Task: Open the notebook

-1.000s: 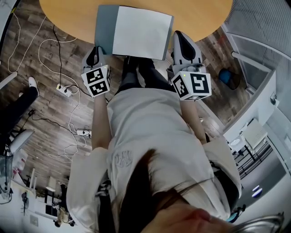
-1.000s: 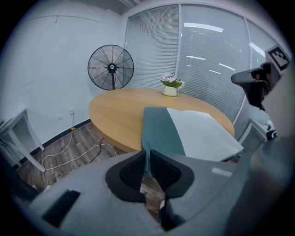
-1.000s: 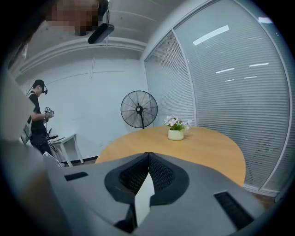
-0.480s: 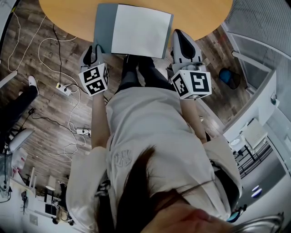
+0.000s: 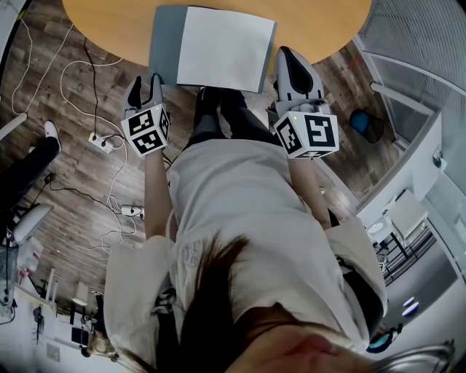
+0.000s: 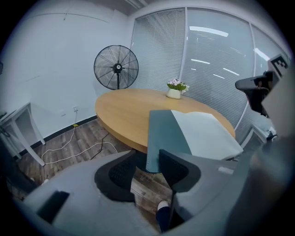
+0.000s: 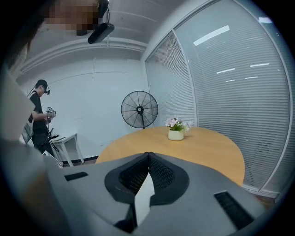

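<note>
The notebook lies open on the round wooden table (image 5: 313,22), its grey-blue cover (image 5: 166,42) turned out flat to the left and a white page (image 5: 226,47) facing up. My left gripper (image 5: 145,84) hangs just off the table's near edge, below the cover's corner. Its jaws have just been opening and nothing is between them. In the left gripper view the cover (image 6: 166,133) lies beyond the left gripper (image 6: 146,177). My right gripper (image 5: 290,58) sits at the page's right edge. It (image 7: 148,156) is shut, with a white sheet edge (image 7: 142,198) between its pads.
A small pot of flowers (image 6: 175,90) stands at the table's far side. A black standing fan (image 6: 116,67) is by the wall. Cables and a power strip (image 5: 102,142) lie on the wooden floor to the left. A person (image 7: 40,117) stands near a white desk.
My left gripper let go of the cover's near corner, opened its jaws and drew back to the left, off the table edge. The right gripper and the notebook stayed put.
</note>
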The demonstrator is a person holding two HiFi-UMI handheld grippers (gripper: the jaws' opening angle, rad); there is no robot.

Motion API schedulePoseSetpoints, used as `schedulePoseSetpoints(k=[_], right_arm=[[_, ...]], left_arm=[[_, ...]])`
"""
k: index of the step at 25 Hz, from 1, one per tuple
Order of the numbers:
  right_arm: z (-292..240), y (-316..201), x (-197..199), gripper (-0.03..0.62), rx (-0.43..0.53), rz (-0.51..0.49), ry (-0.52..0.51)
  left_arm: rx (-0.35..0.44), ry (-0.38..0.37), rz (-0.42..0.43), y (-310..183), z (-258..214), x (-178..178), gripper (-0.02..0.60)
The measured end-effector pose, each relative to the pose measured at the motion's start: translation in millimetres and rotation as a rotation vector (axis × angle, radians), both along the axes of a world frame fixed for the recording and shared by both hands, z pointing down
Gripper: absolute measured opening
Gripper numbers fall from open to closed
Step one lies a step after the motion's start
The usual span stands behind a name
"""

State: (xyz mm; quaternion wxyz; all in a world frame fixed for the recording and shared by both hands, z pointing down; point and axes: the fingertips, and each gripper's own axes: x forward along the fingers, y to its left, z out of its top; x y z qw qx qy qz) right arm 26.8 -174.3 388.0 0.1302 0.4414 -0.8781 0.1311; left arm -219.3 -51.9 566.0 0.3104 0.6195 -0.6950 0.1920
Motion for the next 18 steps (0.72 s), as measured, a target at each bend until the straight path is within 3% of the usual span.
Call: schedulePoseSetpoints(k=[7, 18], right_arm=[[1.6, 0.5, -1.2, 0.002, 0.002, 0.003, -0.002], [-0.6, 1.3, -1.1, 0.002, 0.01, 0.015, -0.002]], left_arm=[[0.015, -0.012, 0.013, -0.7, -3.7, -1.2, 0.16], [0.073, -0.077, 0.036, -13.6, -24.7, -4.3, 0.038]])
